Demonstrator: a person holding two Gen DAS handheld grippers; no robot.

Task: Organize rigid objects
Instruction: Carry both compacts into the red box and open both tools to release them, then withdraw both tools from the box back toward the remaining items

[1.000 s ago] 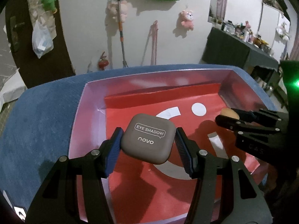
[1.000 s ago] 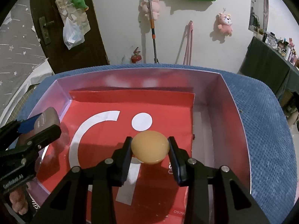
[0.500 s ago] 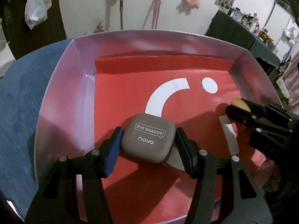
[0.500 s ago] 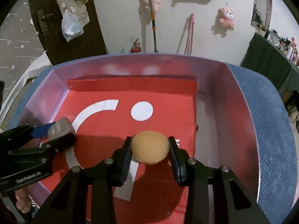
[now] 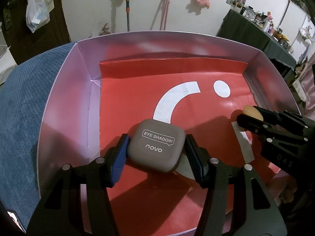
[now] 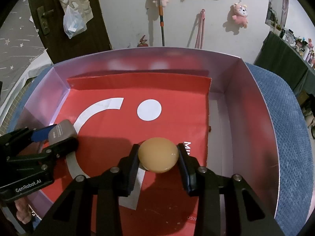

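My left gripper (image 5: pixel 156 153) is shut on a grey-brown square eye shadow case (image 5: pixel 156 145), its blue pads pressing the case's two sides just above the red floor of a box (image 5: pixel 65 106). The right wrist view shows the same case (image 6: pixel 62 130) at the left, inside the box (image 6: pixel 242 102). My right gripper (image 6: pixel 158 155) is shut on a round tan disc (image 6: pixel 157 154), held low over the red liner near the box's middle. In the left wrist view that disc (image 5: pixel 252 113) peeks out at the right, between the right gripper's black fingers.
The box has pale silver-pink walls and a red liner with a white arc (image 5: pixel 175 100) and dot (image 5: pixel 221 89). It sits on a blue textured cloth (image 5: pixel 21 106). A bare grey strip (image 6: pixel 217 129) runs along the box's right wall. Beyond stand a door, a mop and a dark table.
The left gripper sank into the box and tipped downward with the eye shadow case, ending near the red floor. The right gripper holds the disc in nearly the same spot.
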